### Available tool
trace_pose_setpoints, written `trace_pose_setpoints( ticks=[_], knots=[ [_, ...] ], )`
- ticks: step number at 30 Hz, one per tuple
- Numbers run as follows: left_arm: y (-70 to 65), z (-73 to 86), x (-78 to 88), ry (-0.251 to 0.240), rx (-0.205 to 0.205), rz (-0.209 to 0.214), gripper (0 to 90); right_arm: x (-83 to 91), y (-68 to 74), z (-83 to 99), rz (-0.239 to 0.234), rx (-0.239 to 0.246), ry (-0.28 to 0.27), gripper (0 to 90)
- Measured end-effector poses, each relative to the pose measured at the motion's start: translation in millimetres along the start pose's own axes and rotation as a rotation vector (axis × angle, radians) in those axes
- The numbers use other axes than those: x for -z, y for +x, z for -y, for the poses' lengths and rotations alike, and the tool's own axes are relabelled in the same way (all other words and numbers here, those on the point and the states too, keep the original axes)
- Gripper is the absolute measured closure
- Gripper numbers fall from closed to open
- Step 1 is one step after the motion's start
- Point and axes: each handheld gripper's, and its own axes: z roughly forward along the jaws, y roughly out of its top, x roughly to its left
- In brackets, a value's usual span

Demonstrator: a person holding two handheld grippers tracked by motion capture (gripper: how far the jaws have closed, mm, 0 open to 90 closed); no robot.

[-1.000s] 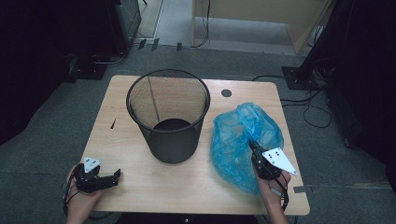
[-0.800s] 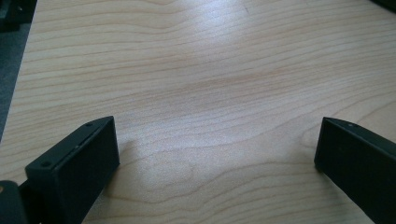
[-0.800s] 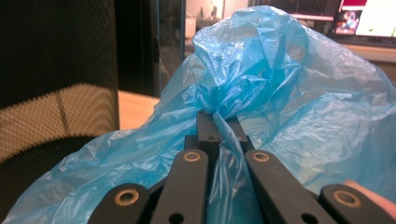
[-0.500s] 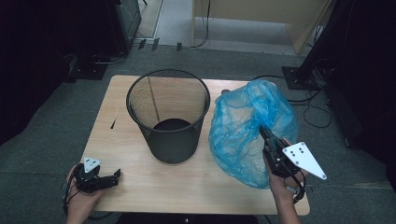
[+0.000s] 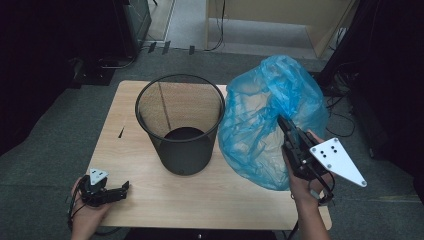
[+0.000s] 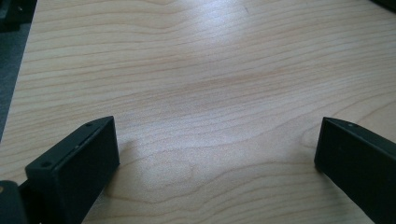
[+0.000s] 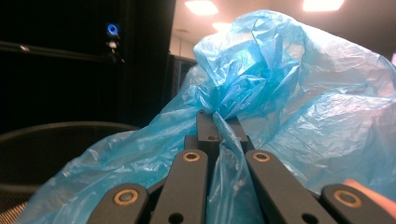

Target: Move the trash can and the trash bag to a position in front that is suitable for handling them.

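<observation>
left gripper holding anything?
No: in the left gripper view the left gripper has its jaws wide apart over the bare wooden table.

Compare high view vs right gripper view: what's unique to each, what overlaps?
High view alone: the wooden table in full, the left tongs resting open near its front-left corner, the grey floor, and the whole outline of the mesh bin.

Right gripper view alone: the right tongs seen close, jaws shut on a gathered fold of the blue plastic bag, plus ceiling lights and a small blue indicator light.

Both: the bag lifted by the right tongs, and the bin's black rim beside it.
</observation>
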Motion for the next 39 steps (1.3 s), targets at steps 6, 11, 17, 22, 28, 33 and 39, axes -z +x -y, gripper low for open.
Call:
trace_pose_setpoints(
  ticks=[6,11,17,22,28,33,39],
  knots=[
    [0.0,0.0,0.0,0.0,0.0,0.0,0.2,-4.9,10.2,-29.4,-0.037,0.019,-0.06,90.0],
    [0.0,0.0,0.0,0.0,0.0,0.0,0.2,-5.4,18.1,-54.7,-0.071,0.023,-0.115,90.0],
    [0.0,0.0,0.0,0.001,0.0,0.0,0.2,-13.0,33.6,-77.3,-0.125,0.033,-0.162,90.0],
    [0.1,0.0,0.0,0.001,-0.001,0.0,0.2,-25.1,45.3,-86.1,-0.169,0.021,-0.189,90.0],
    [0.1,0.0,0.0,0.001,-0.001,0.0,0.2,-48.2,62.6,-90.4,-0.236,-0.017,-0.193,90.0],
    [0.1,0.0,0.0,0.001,-0.001,0.0,0.2,-66.5,77.9,-88.1,-0.286,-0.044,-0.179,90.0],
    [0.1,0.0,0.0,0.001,-0.002,0.0,0.2,-86.0,91.3,-81.2,-0.329,-0.078,-0.156,90.0]
  ],
)
